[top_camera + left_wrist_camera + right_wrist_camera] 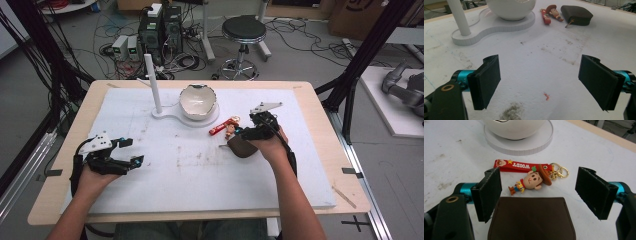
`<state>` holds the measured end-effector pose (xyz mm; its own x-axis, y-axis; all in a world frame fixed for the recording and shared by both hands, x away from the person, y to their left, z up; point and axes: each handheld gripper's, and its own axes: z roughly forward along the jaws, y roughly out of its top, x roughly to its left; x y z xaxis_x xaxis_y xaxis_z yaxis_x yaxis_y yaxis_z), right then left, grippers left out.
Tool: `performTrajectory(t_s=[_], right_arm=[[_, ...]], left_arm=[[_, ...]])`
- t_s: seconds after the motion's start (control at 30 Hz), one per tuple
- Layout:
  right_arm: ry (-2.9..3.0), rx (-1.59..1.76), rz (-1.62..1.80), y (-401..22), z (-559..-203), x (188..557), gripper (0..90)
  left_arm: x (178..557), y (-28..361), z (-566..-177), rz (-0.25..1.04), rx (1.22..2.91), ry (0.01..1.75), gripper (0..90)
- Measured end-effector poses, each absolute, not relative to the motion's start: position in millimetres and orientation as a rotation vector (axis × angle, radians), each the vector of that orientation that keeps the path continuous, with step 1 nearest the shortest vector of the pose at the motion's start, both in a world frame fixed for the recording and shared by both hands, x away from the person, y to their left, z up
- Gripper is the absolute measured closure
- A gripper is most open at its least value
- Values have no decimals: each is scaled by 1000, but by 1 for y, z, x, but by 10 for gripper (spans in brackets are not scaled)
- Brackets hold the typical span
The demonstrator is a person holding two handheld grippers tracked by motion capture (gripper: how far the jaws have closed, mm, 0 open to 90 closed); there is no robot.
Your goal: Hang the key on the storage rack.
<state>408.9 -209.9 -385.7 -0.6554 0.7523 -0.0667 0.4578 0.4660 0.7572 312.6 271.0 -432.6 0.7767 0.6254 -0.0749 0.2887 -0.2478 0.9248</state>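
A dark brown pouch [241, 147] lies right of centre on the white board, and my right gripper [239, 135] hovers open over its far edge. In the right gripper view the pouch [531, 218] sits low between the spread jaws of the right gripper [540, 191], untouched. Just beyond it lies a cowboy figure keychain [532, 180] with a red strap [517, 166] and gold rings [559, 173]. My left gripper [132, 151] rests open at the left of the board. Nothing is between the jaws of the left gripper [541, 75]; the keychain [550, 13] and pouch [576, 15] lie far ahead.
A white stand [172, 117] at the back middle carries an upright post [152, 82] and a white bowl [197, 101]. The foam board [200, 170] lies on a wooden table [60, 150]. A stool [243, 31], computers and cables stand on the floor beyond.
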Motion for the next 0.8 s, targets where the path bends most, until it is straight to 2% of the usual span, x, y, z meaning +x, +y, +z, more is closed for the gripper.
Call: performTrajectory(t_s=[0.53,0.73,0.8], right_arm=[[2440,1085,795,-173,-398,460,215],[2491,1099,664,-165,-416,471,217],[2507,1092,606,-162,-420,473,266]], left_arm=[[314,273,-434,378,1852,705,179],[313,274,-434,376,1851,704,179],[313,274,-434,380,1855,703,179]])
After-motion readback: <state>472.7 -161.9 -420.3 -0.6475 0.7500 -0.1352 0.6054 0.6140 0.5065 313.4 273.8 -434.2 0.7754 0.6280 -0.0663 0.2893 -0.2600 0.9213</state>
